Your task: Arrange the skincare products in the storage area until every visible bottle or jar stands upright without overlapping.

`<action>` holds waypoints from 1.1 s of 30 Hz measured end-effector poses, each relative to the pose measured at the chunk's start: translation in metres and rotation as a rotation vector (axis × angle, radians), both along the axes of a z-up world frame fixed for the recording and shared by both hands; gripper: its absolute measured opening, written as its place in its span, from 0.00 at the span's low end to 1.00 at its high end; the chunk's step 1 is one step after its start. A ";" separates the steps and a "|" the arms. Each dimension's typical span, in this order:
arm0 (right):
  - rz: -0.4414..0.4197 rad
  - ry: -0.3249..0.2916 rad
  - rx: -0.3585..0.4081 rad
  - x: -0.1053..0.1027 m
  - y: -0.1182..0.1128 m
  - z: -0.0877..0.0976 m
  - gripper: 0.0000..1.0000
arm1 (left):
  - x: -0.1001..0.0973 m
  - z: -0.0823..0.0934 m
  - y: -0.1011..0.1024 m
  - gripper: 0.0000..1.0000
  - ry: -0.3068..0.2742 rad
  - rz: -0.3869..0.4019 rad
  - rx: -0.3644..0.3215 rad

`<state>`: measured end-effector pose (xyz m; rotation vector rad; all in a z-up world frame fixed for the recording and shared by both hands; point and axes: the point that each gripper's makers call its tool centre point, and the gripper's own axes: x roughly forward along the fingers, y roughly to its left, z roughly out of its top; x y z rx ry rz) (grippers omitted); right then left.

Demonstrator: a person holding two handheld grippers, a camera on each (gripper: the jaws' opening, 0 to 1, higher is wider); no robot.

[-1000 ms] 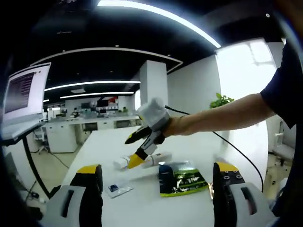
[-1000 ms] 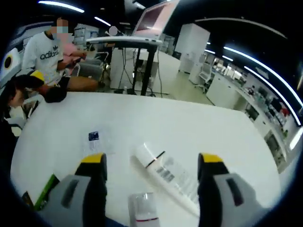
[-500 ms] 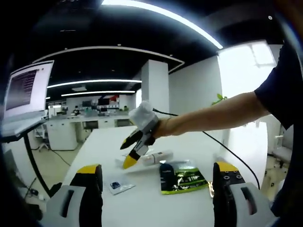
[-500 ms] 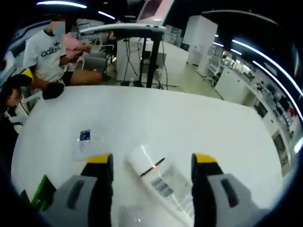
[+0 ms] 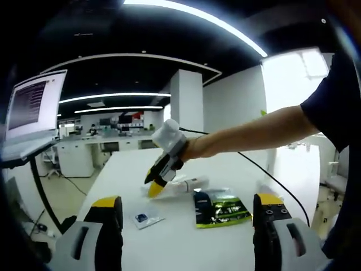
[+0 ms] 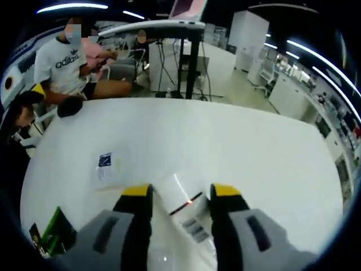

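Observation:
A white tube point(image 6: 181, 199) with a barcode lies flat on the white table point(image 6: 237, 147). My right gripper point(image 6: 181, 191) straddles its near end, jaws drawn in against both sides. In the left gripper view the right gripper point(image 5: 154, 189) reaches in on a person's arm, yellow tips down at the white tube point(image 5: 186, 184). A dark blue bottle point(image 5: 200, 200) lies on a green pouch point(image 5: 221, 209) to the right. My left gripper point(image 5: 186, 212) hangs wide open above the table's near edge with nothing between its jaws.
A small clear sachet with a blue label point(image 6: 107, 168) lies left of the tube, also in the left gripper view as the sachet point(image 5: 144, 217). The green pouch point(image 6: 53, 228) sits bottom left. Seated people point(image 6: 65, 62) and a laptop stand point(image 6: 186, 34) are beyond the table's far edge.
My right gripper's jaws have narrowed step by step onto the white tube. In the left gripper view it has dipped lower toward the table. The left gripper stays open.

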<state>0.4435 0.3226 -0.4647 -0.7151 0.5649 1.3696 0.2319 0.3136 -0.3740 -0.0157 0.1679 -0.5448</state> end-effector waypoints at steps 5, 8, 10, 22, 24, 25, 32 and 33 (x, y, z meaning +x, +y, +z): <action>0.042 -0.016 -0.027 -0.007 -0.002 0.000 0.40 | 0.001 0.001 -0.002 0.97 -0.005 -0.006 -0.003; 0.067 -0.020 -0.034 -0.012 -0.006 0.000 0.40 | 0.001 0.000 -0.003 0.97 0.001 -0.007 -0.003; 0.092 -0.016 -0.037 -0.017 -0.006 0.001 0.40 | 0.000 0.000 -0.004 0.95 -0.003 -0.011 0.000; 0.195 -0.031 -0.061 -0.041 -0.014 0.000 0.39 | -0.001 0.002 -0.007 0.96 -0.010 -0.008 0.009; 0.216 -0.029 -0.060 -0.046 -0.015 0.000 0.39 | -0.002 0.000 -0.009 0.96 -0.002 -0.010 0.008; 0.225 -0.028 -0.060 -0.049 -0.015 0.000 0.39 | -0.003 0.000 -0.010 0.96 0.000 -0.012 0.008; 0.307 -0.025 -0.079 -0.070 -0.022 0.000 0.39 | -0.004 0.002 -0.014 0.96 -0.003 -0.017 0.009; 0.316 -0.031 -0.086 -0.072 -0.024 -0.001 0.39 | -0.005 0.002 -0.014 0.96 -0.003 -0.018 0.009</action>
